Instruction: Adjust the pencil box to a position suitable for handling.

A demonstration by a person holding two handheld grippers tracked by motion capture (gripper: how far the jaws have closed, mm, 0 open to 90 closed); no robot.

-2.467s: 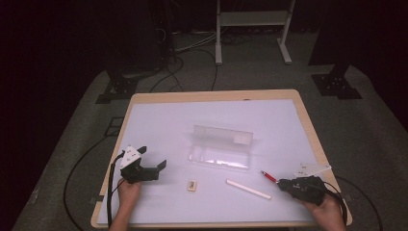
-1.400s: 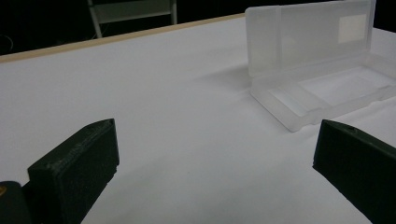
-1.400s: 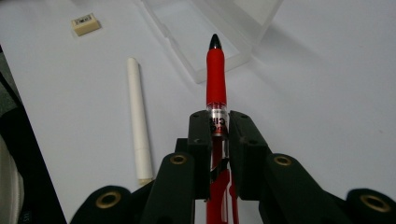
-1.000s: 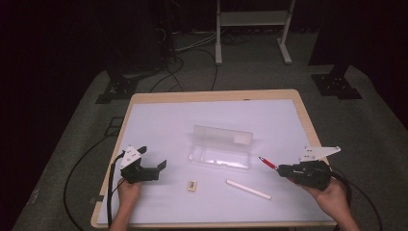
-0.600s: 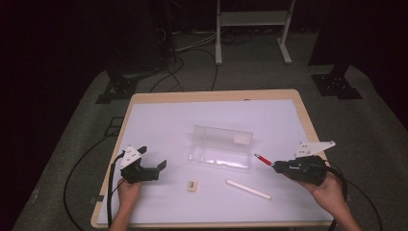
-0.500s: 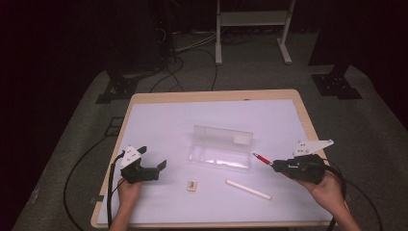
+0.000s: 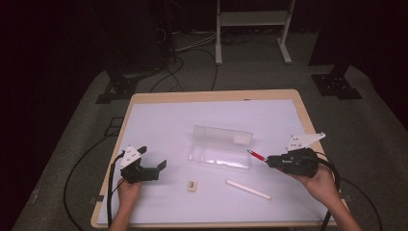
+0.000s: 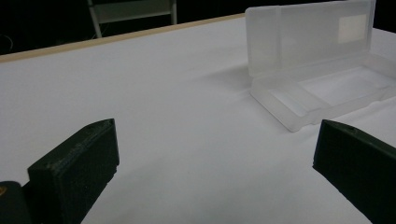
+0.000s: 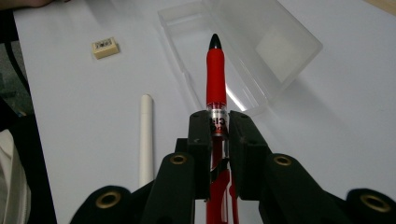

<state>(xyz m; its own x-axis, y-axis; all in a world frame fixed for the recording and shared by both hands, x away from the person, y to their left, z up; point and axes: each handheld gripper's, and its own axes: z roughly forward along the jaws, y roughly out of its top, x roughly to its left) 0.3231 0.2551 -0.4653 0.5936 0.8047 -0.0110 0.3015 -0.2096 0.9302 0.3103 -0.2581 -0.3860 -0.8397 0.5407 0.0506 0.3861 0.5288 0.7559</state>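
Red pen (image 9: pixel 215 77), black tip, clamped in right tool (image 9: pixel 218 122), lettering blurred

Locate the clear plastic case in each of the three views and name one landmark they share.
High view: the clear plastic case lies open at the table's middle.
Left gripper view: it sits at upper right, lid upright.
Right gripper view: it lies at top centre, behind the red pen.
Shared landmark: the white table top.
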